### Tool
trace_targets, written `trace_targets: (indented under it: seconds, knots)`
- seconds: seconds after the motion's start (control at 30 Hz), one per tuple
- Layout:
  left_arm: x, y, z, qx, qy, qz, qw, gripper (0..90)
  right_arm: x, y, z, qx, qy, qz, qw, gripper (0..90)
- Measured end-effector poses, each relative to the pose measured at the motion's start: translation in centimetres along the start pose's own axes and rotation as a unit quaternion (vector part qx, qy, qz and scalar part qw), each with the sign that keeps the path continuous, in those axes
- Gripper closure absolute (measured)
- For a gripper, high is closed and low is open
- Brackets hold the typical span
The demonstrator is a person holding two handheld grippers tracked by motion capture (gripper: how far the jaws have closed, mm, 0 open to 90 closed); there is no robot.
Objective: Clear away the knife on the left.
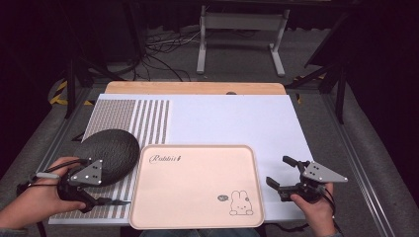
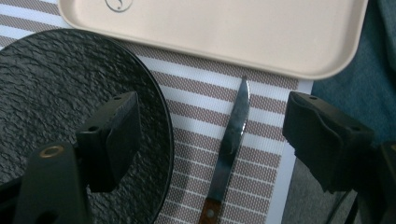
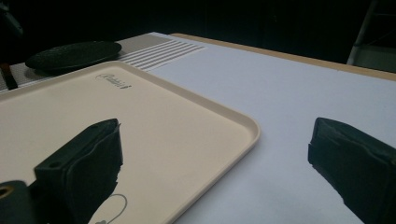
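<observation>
Left claw (image 2: 210,135) over knife (image 2: 232,135) (wooden-handled).

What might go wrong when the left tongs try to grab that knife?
The knife lies flat on the striped mat, so the left tongs may slip off its thin blade. It sits close between the black plate and the tray, so the open tongs might bump either one.

The table (image 1: 237,118) is evenly lit from above; the surroundings are left dark. The near jaws are rendered soft and blurred in both gripper views.
</observation>
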State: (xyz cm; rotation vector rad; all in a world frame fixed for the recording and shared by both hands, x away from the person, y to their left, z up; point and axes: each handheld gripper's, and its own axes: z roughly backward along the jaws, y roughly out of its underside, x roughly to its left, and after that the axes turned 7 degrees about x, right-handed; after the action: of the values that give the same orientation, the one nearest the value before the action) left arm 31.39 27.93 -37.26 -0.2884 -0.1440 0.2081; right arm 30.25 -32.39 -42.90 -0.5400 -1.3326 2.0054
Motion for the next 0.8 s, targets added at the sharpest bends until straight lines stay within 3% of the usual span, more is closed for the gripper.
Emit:
trace_targets:
  seconds: [0.3,0.43,0.53,0.57,0.6,0.67,0.7,0.8]
  knots:
    - [0.4,1.2,-0.5,0.032,0.011,-0.014,0.9993,27.7,0.0,0.0,0.0,-0.002,-0.003,-0.006,1.0,4.0]
    - [0.6,1.9,-1.1,0.066,0.024,-0.026,0.9972,33.2,0.0,0.0,0.0,-0.002,-0.004,-0.006,1.0,3.9]
    - [0.6,2.1,-1.4,0.086,0.019,-0.032,0.9956,35.9,0.0,0.0,0.1,-0.001,-0.005,-0.005,1.0,3.7]
    - [0.6,2.1,-1.6,0.116,0.013,-0.05,0.9919,37.2,0.0,0.0,0.1,-0.003,-0.006,-0.005,1.0,3.7]
    - [0.6,2.1,-1.6,0.116,0.013,-0.05,0.9919,38.6,0.0,0.0,0.1,-0.003,-0.006,-0.005,1.0,3.7]
    - [0.5,2.2,-2.1,0.14,0.018,-0.069,0.9876,41.4,0.1,0.0,0.1,-0.001,-0.005,-0.001,1.0,3.7]
    - [0.5,2.2,-2.1,0.14,0.018,-0.069,0.9876,42.3,0.1,0.0,0.1,-0.001,-0.005,-0.001,1.0,3.7]
    - [0.7,2.4,-2.7,0.174,0.018,-0.079,0.9814,44.2,0.2,0.0,0.0,0.0,-0.008,-0.002,1.0,3.6]
